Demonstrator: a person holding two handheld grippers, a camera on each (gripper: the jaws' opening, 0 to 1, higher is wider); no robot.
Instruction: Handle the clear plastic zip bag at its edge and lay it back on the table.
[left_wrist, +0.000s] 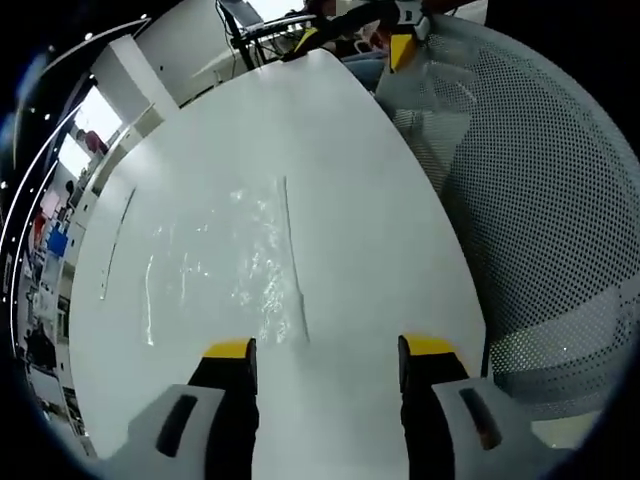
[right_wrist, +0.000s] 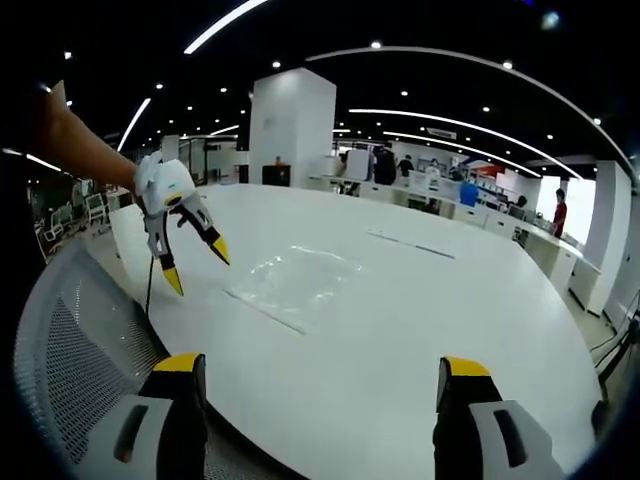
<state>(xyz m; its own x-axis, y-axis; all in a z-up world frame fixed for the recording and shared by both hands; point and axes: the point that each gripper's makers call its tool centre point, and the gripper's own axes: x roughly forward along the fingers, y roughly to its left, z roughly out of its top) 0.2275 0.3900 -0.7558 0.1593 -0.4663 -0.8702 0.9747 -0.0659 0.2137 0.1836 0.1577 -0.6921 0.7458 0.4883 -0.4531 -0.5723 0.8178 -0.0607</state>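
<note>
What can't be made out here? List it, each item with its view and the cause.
- Zip bag outline: clear plastic on the white table in the left gripper view; only glints and its edge strip show.
- Whether the bag is sealed: too faint in the right gripper view.
- Left gripper height above the bag: a single angle in the right gripper view.
- Right gripper body: cut off by the bottom edge.

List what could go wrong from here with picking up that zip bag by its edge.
1. The clear zip bag lies flat on the white table and is hard to see, so the open left tongs may miss its edge.
2. It lies flush, so the tips may slide over it.
3. The mesh chair crowds the right tongs.
</note>
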